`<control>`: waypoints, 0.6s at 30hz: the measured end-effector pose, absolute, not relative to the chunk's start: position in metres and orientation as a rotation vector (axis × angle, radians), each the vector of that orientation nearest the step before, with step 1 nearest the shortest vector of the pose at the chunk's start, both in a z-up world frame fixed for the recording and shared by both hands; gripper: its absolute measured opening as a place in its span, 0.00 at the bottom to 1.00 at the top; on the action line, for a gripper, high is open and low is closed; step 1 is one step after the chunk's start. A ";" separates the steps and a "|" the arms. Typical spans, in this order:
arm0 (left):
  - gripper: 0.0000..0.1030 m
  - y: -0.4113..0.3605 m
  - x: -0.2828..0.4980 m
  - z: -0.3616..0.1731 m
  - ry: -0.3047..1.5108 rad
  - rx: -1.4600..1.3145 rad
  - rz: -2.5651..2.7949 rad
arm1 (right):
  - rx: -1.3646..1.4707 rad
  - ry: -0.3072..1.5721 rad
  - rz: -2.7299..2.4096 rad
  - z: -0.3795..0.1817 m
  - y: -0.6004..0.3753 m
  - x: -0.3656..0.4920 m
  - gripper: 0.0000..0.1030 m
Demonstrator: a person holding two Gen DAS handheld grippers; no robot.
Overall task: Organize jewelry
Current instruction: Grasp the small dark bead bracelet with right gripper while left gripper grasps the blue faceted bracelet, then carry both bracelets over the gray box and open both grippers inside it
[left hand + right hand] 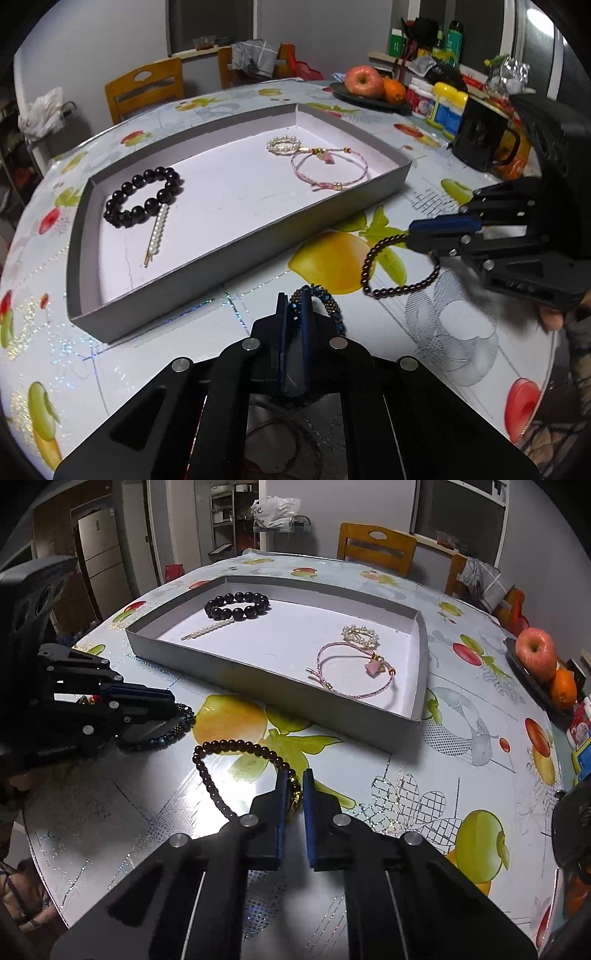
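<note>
Left tongs clamped on blue beaded bracelet, right tongs on dark bead bracelet, both on tabletop beside grey tray. Grip depth probably shallow; lift straight, clear tray wall, release inside away from pink cord bracelet.

- The round counter wore a pale glossy cloth printed with yellow, green and red fruit.
- The shallow cardboard tray was grey outside and white inside.
- The large-bead bracelet was black; the straight pearl hairpin was white on gold.
- The thin cord bracelet was pink with gold beads.
- The small-bead bracelet was dark maroon; the woven bead bracelet was blue and bronze.
- Each hand-held gripper was black with blue pads.
</note>
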State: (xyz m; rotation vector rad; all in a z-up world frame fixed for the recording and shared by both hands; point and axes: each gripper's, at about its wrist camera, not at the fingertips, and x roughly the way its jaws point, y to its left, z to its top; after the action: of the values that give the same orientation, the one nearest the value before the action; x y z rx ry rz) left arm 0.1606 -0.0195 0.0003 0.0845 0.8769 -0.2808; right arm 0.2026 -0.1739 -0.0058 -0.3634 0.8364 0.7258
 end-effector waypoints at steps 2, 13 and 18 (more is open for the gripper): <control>0.07 -0.018 0.157 0.005 0.864 0.062 -0.298 | -0.346 0.838 0.736 -0.005 -0.175 0.203 0.07; 0.07 -0.007 0.143 0.045 0.767 0.006 -0.324 | -0.258 0.766 0.757 0.027 -0.183 0.195 0.06; 0.07 -0.005 0.141 0.057 0.741 0.005 -0.327 | -0.260 0.721 0.762 0.047 -0.180 0.188 0.06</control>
State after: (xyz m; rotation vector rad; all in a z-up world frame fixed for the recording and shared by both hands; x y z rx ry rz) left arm 0.1414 -0.0048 0.0573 0.0050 0.7414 -0.3273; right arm 0.1884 -0.1803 0.0468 -0.2601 0.7210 0.7625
